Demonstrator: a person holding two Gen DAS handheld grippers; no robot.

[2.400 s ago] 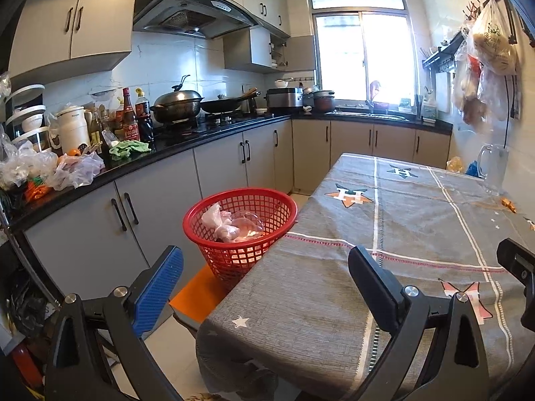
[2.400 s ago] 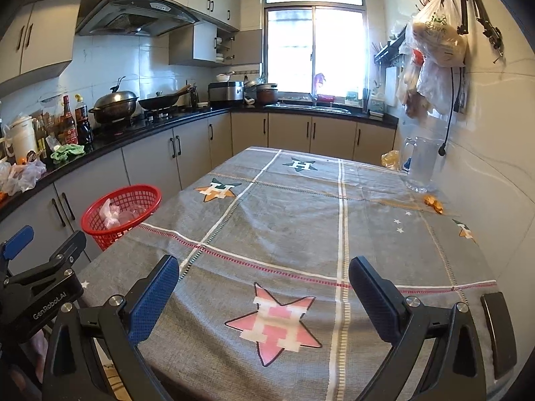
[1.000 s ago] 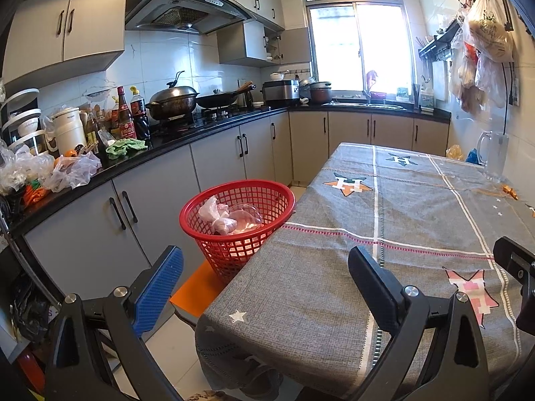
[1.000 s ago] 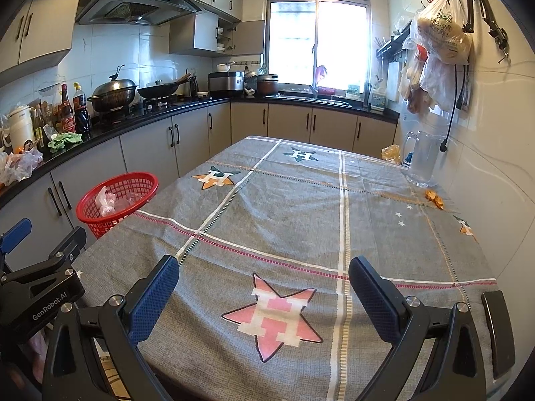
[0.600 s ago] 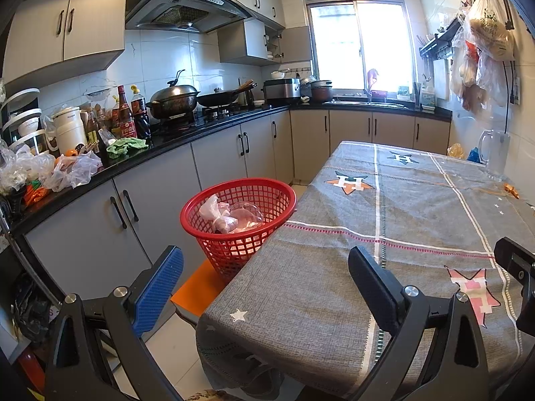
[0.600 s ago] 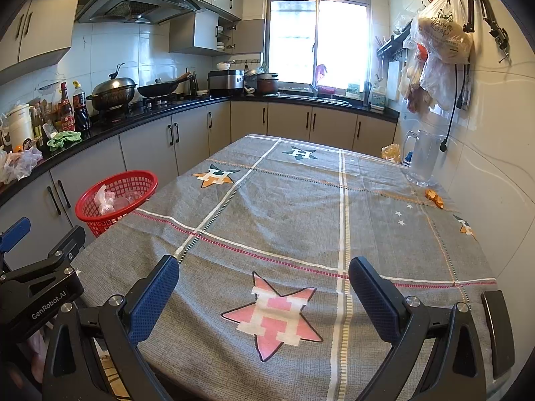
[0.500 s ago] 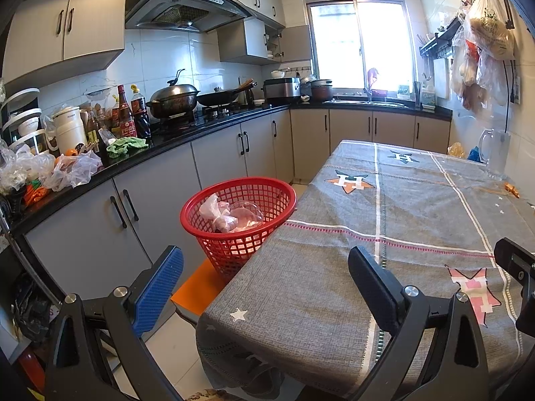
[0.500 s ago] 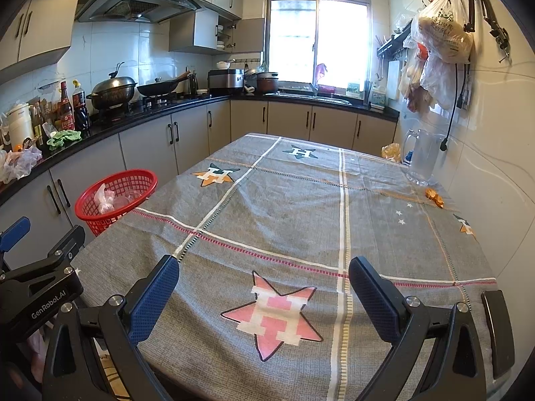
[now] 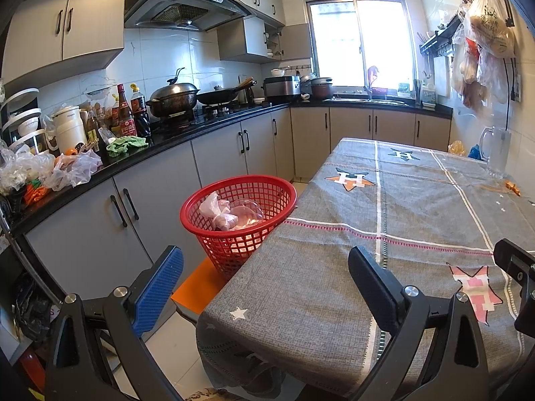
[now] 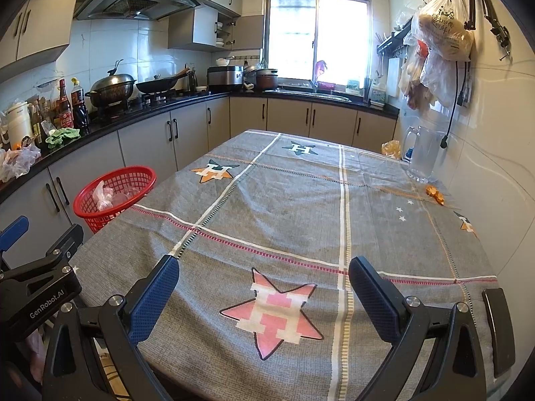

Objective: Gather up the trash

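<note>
A red mesh basket point(image 9: 267, 187) stands on an orange stool beside the table's left edge, with crumpled plastic trash point(image 9: 230, 215) inside; it also shows in the right wrist view point(image 10: 140, 175). Small orange scraps point(image 10: 434, 195) lie on the grey star-patterned tablecloth point(image 10: 284, 207) near the right wall, also in the left wrist view point(image 9: 511, 187). My left gripper point(image 9: 265, 275) is open and empty, low at the table's near left corner. My right gripper point(image 10: 264, 282) is open and empty above the near end of the table.
A clear pitcher point(image 10: 423, 155) and an orange bag point(image 10: 391, 148) sit at the table's far right. The black counter point(image 9: 187, 133) on the left holds bottles, a wok and plastic bags. Bags hang on the right wall point(image 10: 441, 40).
Both views have shifted slightly, as if both grippers drew back and rose a little. Both grippers stay open and empty.
</note>
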